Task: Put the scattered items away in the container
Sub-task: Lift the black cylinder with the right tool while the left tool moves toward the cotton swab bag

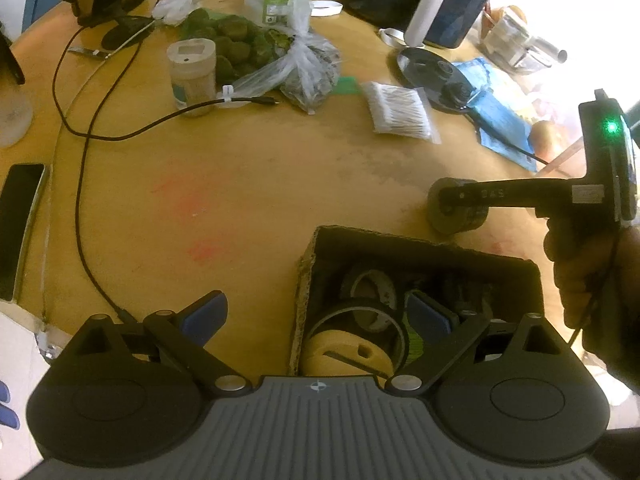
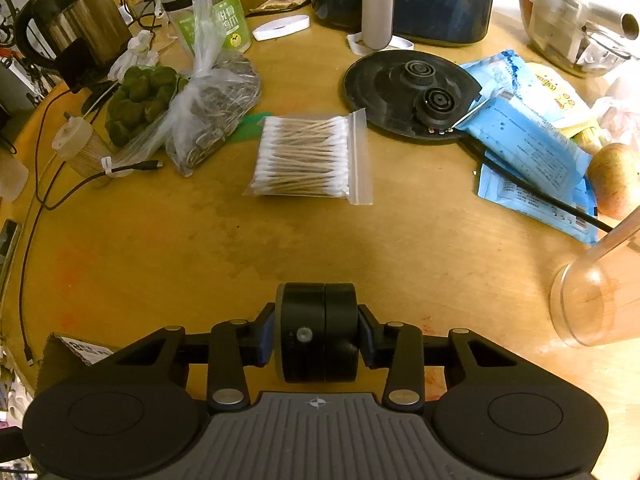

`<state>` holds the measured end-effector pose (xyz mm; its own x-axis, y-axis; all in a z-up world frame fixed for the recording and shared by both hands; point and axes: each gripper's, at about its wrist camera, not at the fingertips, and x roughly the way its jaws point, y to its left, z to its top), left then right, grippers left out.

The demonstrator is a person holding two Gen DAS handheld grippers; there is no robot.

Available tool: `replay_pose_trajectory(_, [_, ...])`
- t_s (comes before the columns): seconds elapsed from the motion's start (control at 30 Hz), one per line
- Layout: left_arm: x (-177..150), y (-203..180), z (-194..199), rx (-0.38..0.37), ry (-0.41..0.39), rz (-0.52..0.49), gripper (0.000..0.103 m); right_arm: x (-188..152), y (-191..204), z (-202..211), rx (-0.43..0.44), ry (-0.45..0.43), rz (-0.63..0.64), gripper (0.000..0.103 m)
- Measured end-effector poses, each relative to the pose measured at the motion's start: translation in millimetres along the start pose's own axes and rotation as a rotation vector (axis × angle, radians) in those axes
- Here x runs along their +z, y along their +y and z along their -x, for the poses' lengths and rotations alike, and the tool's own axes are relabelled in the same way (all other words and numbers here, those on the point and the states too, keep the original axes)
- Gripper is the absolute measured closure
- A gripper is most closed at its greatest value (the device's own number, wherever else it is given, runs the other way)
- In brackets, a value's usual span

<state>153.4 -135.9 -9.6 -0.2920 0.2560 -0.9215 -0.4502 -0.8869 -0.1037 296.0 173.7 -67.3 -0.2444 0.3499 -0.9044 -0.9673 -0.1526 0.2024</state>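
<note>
A black cylinder (image 2: 316,332) rests on the wooden table (image 2: 280,240), and my right gripper (image 2: 316,336) is shut on it, its blue pads (image 2: 265,338) pressed to both flat ends. The left wrist view shows the same cylinder (image 1: 456,210) just beyond the far wall of an open cardboard box (image 1: 420,242), with a hand (image 1: 584,280) holding the right gripper (image 1: 452,200). My left gripper (image 1: 318,316) hangs open over the box's left side, one finger inside and one outside. Inside lie a yellowish reel (image 1: 344,354) and a black ring (image 1: 360,312). The box corner (image 2: 72,348) shows at lower left.
Farther back lie a bag of cotton swabs (image 2: 308,156), a black kettle base (image 2: 408,92), blue wipe packs (image 2: 532,160) and an apple (image 2: 616,180). A clear cup (image 2: 596,292) lies on its side at right. A black cable (image 1: 80,200) and a phone (image 1: 20,224) sit left.
</note>
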Motion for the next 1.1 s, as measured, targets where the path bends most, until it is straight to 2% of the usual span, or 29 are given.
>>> replay_pose_trajectory(0.6, [3, 2, 1, -0.008, 0.005, -0.005, 0.005, -3, 5, 0, -0.019, -0.009, -0.004, 0.060])
replay_pose_trajectory(1.1, [18, -2, 3, -0.033, -0.018, -0.054, 0.005, 5, 0, 39, -0.025, -0.104, -0.042, 0.060])
